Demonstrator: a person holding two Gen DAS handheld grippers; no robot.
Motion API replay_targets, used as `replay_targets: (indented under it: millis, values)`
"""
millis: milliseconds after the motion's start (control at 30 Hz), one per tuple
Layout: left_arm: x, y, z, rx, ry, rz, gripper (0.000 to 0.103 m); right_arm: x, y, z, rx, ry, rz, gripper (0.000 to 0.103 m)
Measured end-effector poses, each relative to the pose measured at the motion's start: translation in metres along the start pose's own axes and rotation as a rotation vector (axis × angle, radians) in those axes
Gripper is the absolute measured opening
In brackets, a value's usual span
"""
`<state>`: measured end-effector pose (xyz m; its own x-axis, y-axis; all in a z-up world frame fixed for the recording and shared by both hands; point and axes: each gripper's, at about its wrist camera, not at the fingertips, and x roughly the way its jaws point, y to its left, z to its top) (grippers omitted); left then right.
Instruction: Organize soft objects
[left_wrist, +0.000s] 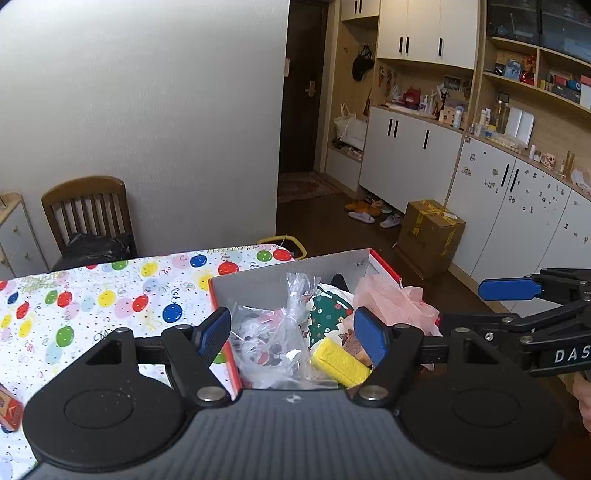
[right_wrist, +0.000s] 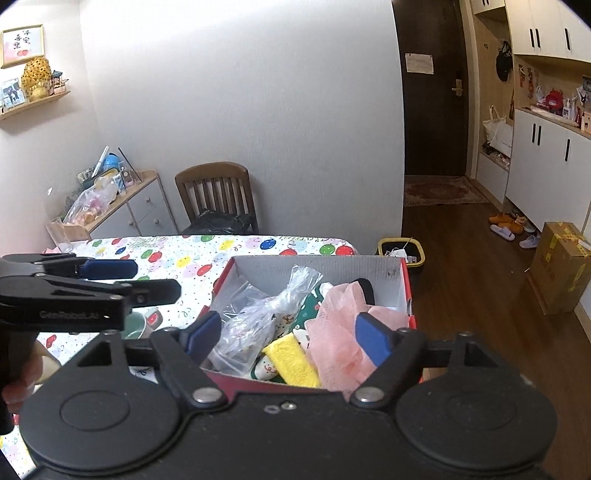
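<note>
soft things fill the red box (left_wrist: 221, 354) with grey inner walls that sits at the right end of the table (left_wrist: 110, 295), on a balloon-print cloth. inside it, from left to right, lie a crumpled clear plastic bag (left_wrist: 273, 332), a green patterned cloth (left_wrist: 327, 314), a yellow sponge (left_wrist: 341, 360) near the front wall, and a pink mesh puff (left_wrist: 391, 295) against the right side. the puff bulges above the box rim; the sponge lies tilted, resting on the cloth.

the left gripper (left_wrist: 295, 334) hangs above the front of the box with its blue pads wide apart and nothing between them; the bag and sponge show through the gap below. the right gripper (right_wrist: 290, 338) is likewise spread wide and empty, over the sponge and the puff, and its right pad stands in front of the puff in the picture; whether it touches i cannot tell. each tool shows at the edge of the other's view, held level beside the box.

a wooden chair (right_wrist: 218, 195) stands against the wall behind the table, with a black bag on its seat. a cardboard carton (left_wrist: 430, 236) sits on the floor by the white cupboards.
</note>
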<state>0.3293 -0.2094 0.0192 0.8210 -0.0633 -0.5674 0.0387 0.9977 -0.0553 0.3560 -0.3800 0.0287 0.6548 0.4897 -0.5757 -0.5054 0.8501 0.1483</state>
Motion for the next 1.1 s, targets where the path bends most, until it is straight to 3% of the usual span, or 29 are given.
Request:
replay_targets:
  millis: [100, 333, 433, 567, 1100]
  values:
    - [-0.012, 0.001, -0.005, 0.000, -0.016, -0.006, 0.081, -0.010, 0.004, -0.004, 0.015, -0.025, 0.002, 0.089]
    - [-0.035, 0.003, -0.019, -0.017, -0.035, -0.027, 0.087, -0.035, 0.018, -0.013, 0.015, -0.102, -0.015, 0.103]
    - [-0.042, 0.004, -0.025, -0.030, -0.032, -0.039, 0.088, -0.042, 0.021, -0.017, 0.023, -0.115, -0.023, 0.103]
    - [-0.052, 0.007, -0.033, -0.063, -0.031, -0.058, 0.099, -0.048, 0.027, -0.022, 0.021, -0.126, -0.036, 0.103]
    - [-0.076, 0.000, -0.050, -0.076, -0.064, -0.031, 0.099, -0.059, 0.043, -0.042, 0.043, -0.146, -0.075, 0.103]
